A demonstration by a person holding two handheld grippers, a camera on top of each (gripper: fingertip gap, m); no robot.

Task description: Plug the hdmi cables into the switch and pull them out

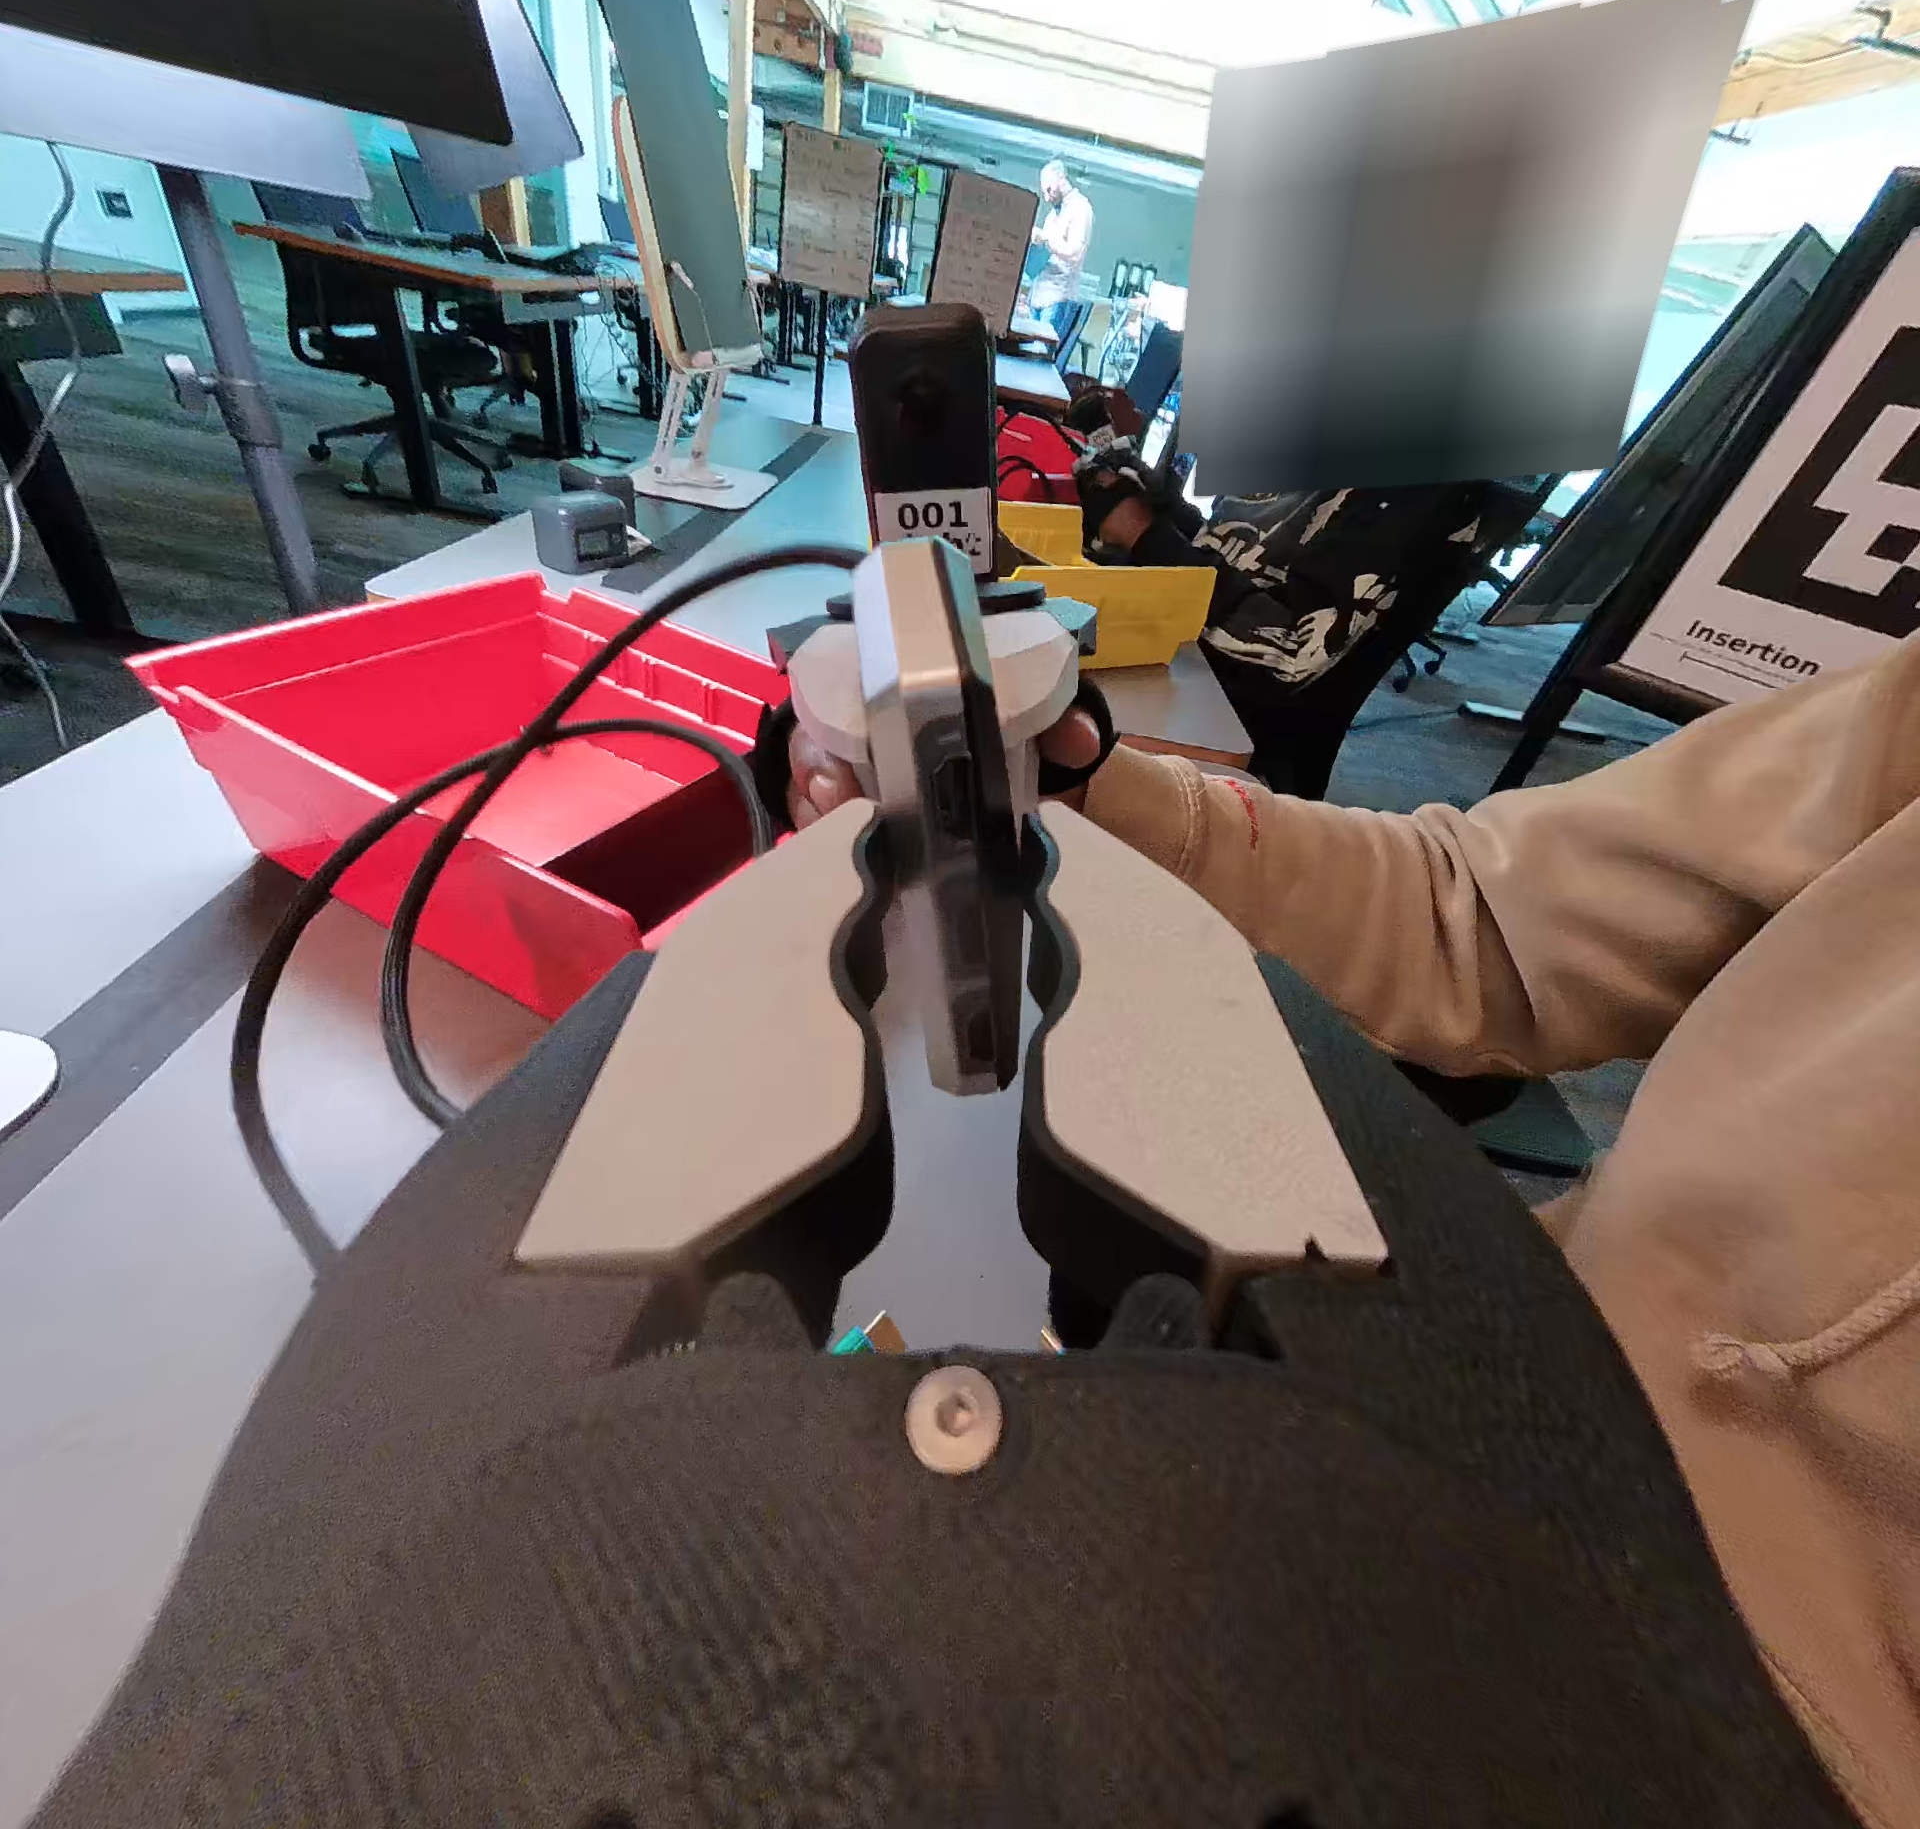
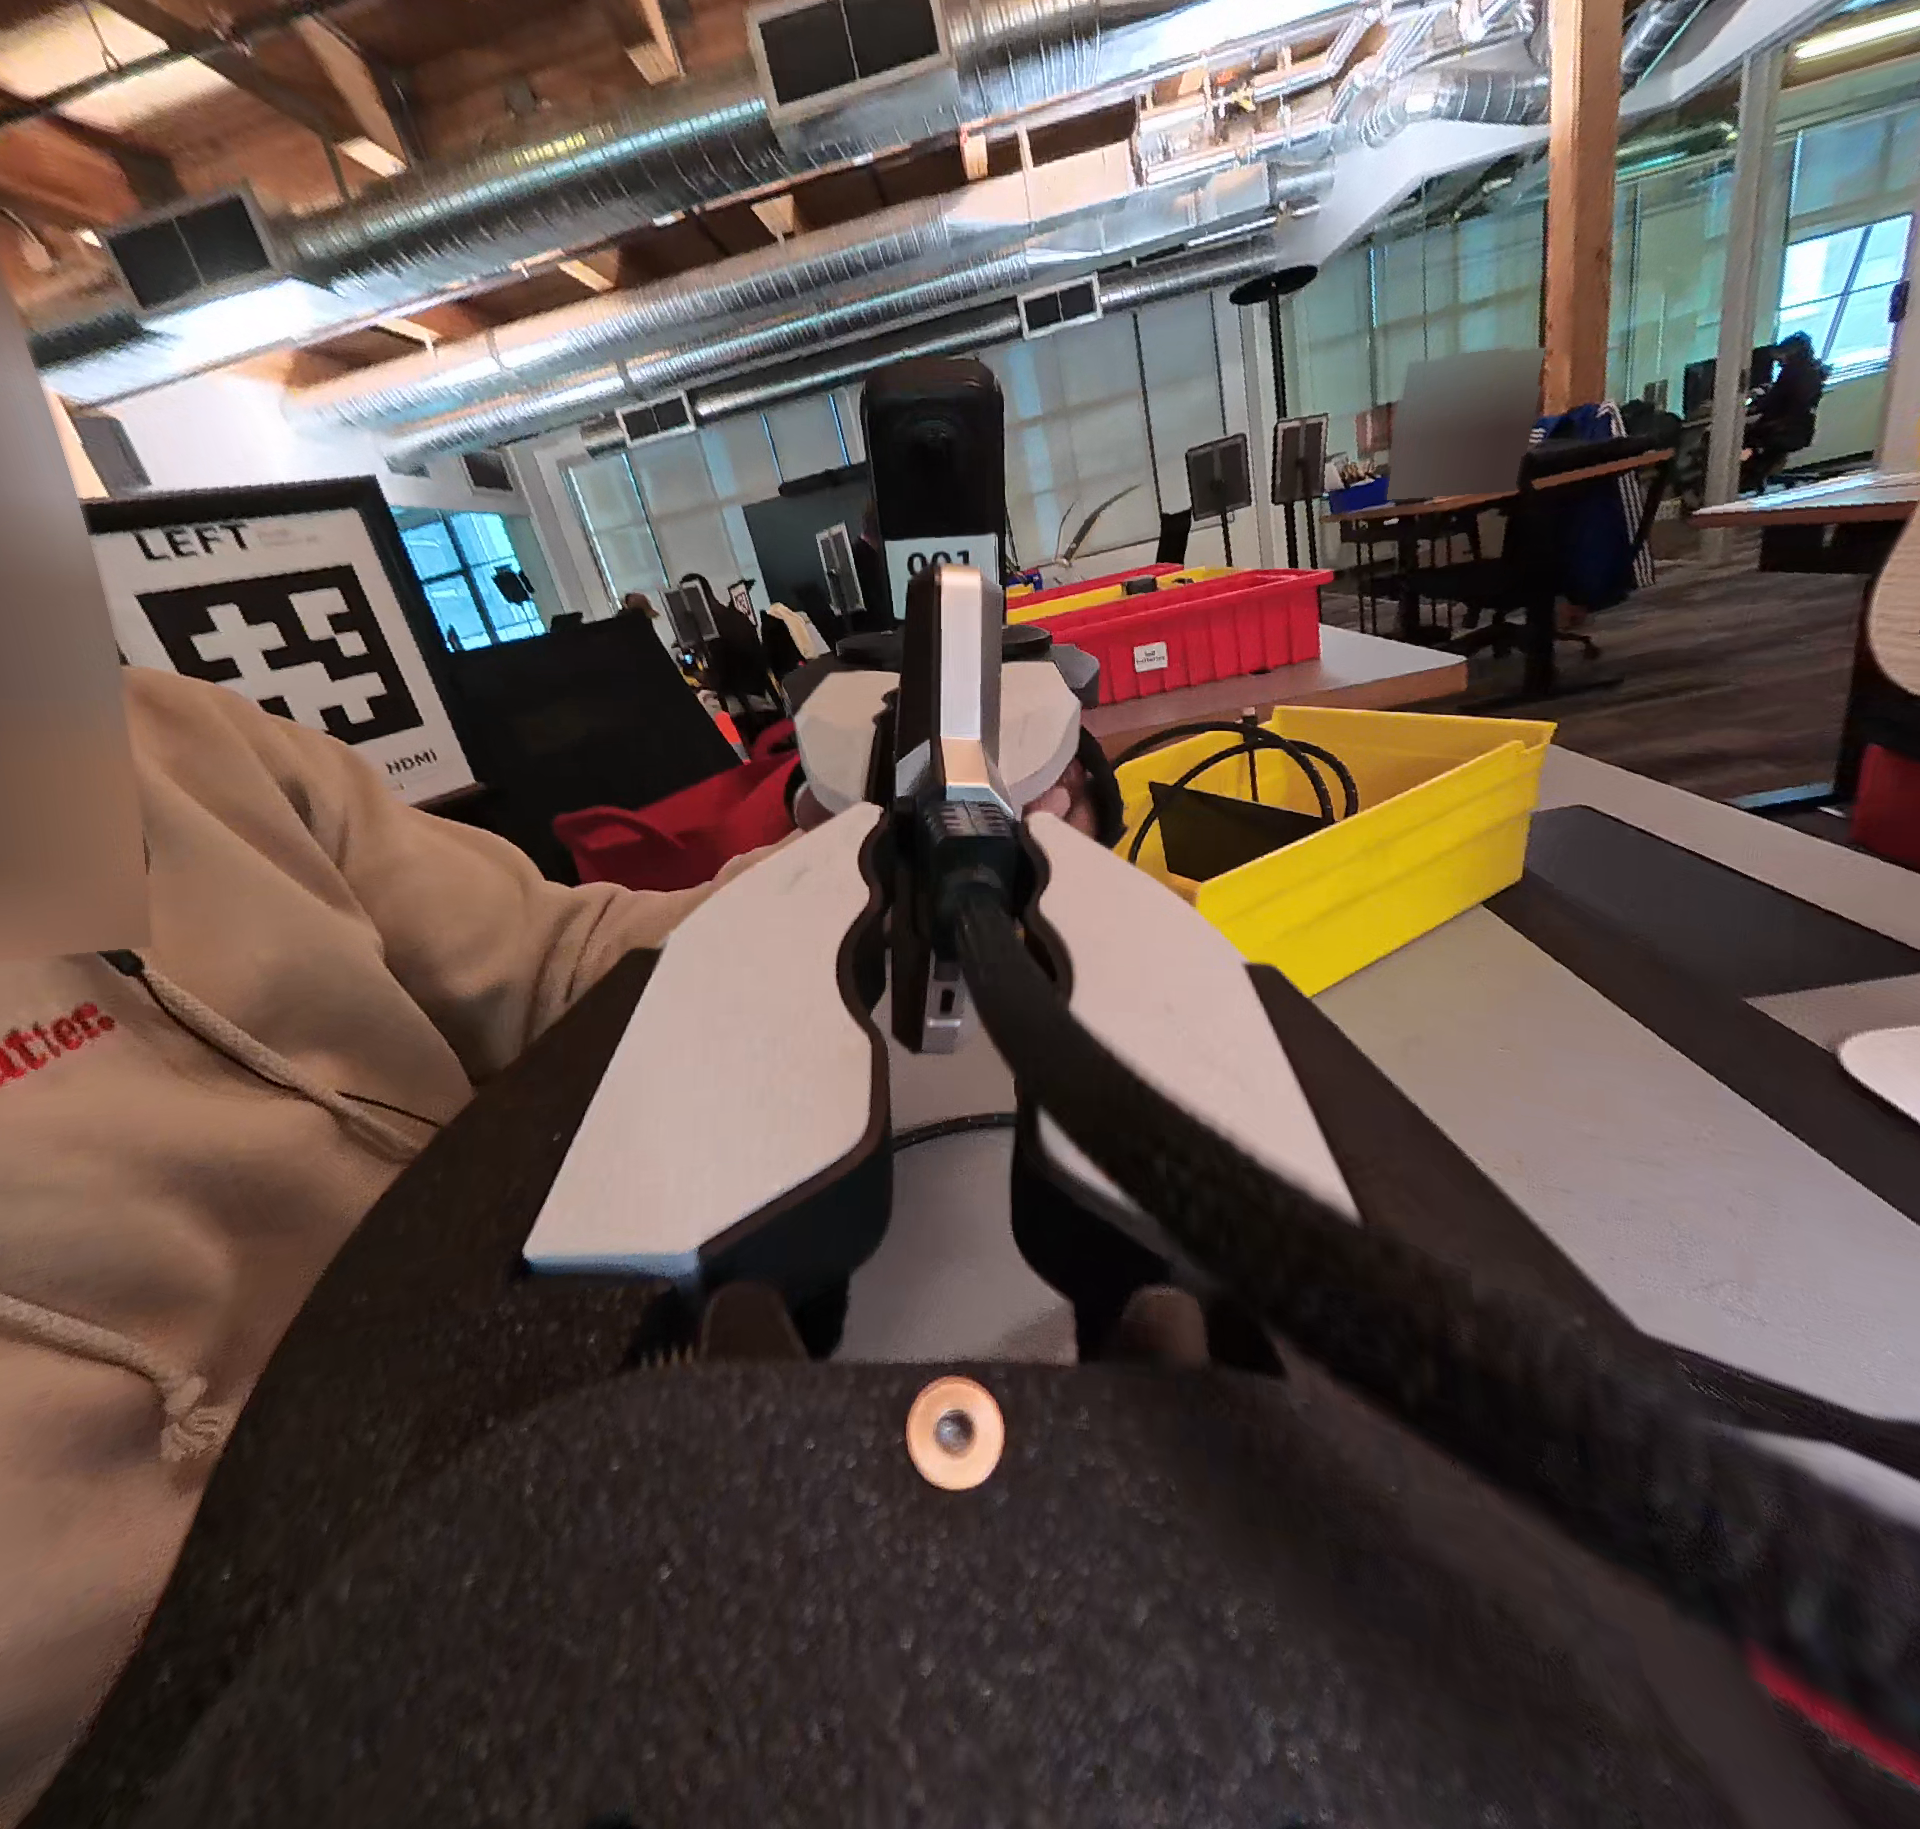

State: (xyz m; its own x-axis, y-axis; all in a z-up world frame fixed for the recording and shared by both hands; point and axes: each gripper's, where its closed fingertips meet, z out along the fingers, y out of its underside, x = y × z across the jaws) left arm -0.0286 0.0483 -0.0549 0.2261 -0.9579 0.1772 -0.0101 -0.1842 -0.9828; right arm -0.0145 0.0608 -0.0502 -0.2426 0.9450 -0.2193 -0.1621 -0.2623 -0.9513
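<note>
The left gripper (image 1: pixel 951 906) has its jaws clenched on the switch (image 1: pixel 940 813), a slim silver-and-black box held edge-on and upright between the wavy black pads, its lower end hanging free below the grip. Open ports show along its narrow edge. From the right wrist view, the right gripper (image 2: pixel 951 896) has its jaws clamped on the black plug of an HDMI cable (image 2: pixel 1195 1156), which meets the edge of the switch; whether the plug is fully seated is hidden by the pads. The thick braided cable runs back past the camera and out of frame. Beyond, on the worktop (image 1: pixel 125 948), sits a red bin (image 1: pixel 343 730) with cable looping over it, and a yellow bin (image 2: pixel 1382 844) holding coiled cable
</note>
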